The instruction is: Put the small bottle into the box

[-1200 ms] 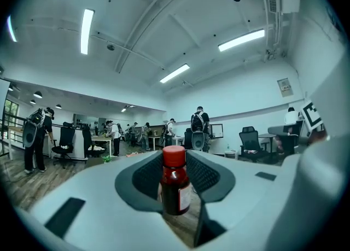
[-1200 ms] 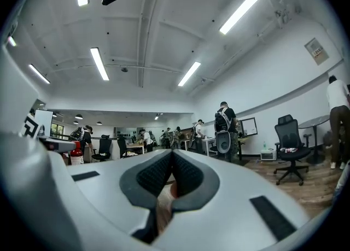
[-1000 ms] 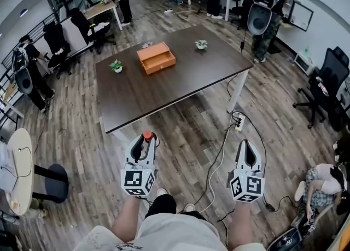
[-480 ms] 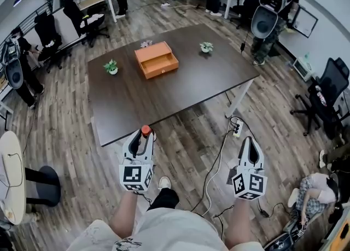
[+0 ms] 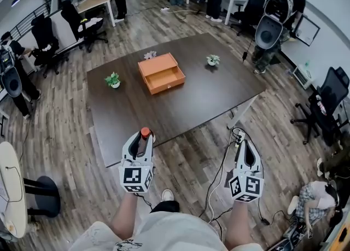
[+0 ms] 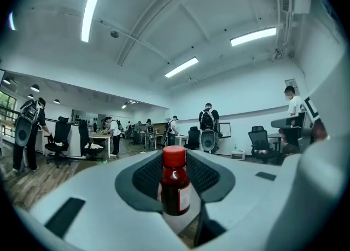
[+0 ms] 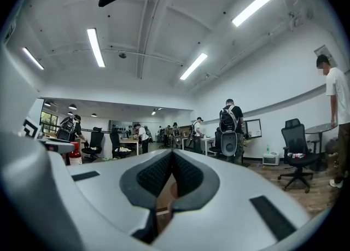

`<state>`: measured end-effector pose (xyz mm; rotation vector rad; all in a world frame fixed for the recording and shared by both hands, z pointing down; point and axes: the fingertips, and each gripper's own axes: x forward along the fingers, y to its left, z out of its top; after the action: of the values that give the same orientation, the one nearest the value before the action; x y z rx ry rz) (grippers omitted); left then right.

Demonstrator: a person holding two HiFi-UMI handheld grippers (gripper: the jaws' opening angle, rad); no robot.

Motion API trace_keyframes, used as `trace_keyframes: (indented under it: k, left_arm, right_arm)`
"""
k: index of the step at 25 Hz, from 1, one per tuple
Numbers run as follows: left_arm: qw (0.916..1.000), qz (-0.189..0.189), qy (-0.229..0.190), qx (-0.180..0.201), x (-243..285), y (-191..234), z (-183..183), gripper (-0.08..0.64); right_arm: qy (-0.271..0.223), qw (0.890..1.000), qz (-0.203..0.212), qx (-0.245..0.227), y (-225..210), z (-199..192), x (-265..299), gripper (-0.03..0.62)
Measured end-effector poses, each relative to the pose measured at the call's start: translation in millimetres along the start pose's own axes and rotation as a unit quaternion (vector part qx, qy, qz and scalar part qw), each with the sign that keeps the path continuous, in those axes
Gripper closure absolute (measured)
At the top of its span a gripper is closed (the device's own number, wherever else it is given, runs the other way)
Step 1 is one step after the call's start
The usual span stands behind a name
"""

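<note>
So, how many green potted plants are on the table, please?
2: one plant left of the orange box, another right of it; the pale thing behind might be a third.

I'm holding both grippers level: left gripper [image 5: 142, 138] is clamping the small bottle [image 6: 175, 185], right gripper [image 5: 244, 145] is staying closed, empty.

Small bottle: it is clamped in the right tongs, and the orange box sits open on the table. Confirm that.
No: the small bottle is clamped in the left tongs, not the right, as the left gripper view shows. The orange box does sit open on the table.
</note>
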<state>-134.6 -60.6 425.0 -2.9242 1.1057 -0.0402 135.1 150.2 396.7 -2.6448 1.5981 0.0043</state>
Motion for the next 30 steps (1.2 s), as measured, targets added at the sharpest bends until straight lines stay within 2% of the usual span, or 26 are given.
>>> trace_keyframes:
  k: [5, 10, 15, 24, 30]
  left_arm:
    - [1.0000, -0.004, 0.000, -0.007, 22, 24, -3, 0.430]
    - [0.9999, -0.008, 0.001, -0.007, 44, 49, -7, 0.430]
    - [0.9999, -0.009, 0.008, -0.001, 61, 70, -14, 0.430]
    - [0.9995, 0.027, 0.015, 0.003, 86, 103, -22, 0.430]
    - [0.9979, 0.062, 0.014, 0.012, 123, 110, -20, 0.430]
  right_arm:
    - [0.005, 1.000, -0.001, -0.008, 21, -3, 26, 0.591]
    - [0.014, 0.999, 0.024, -0.021, 71, -17, 61, 0.591]
    - [0.032, 0.998, 0.043, -0.021, 98, -36, 88, 0.591]
    - [0.047, 0.995, 0.092, -0.014, 128, -57, 148, 0.591]
    - [0.037, 0.991, 0.125, -0.005, 116, -60, 209, 0.591]
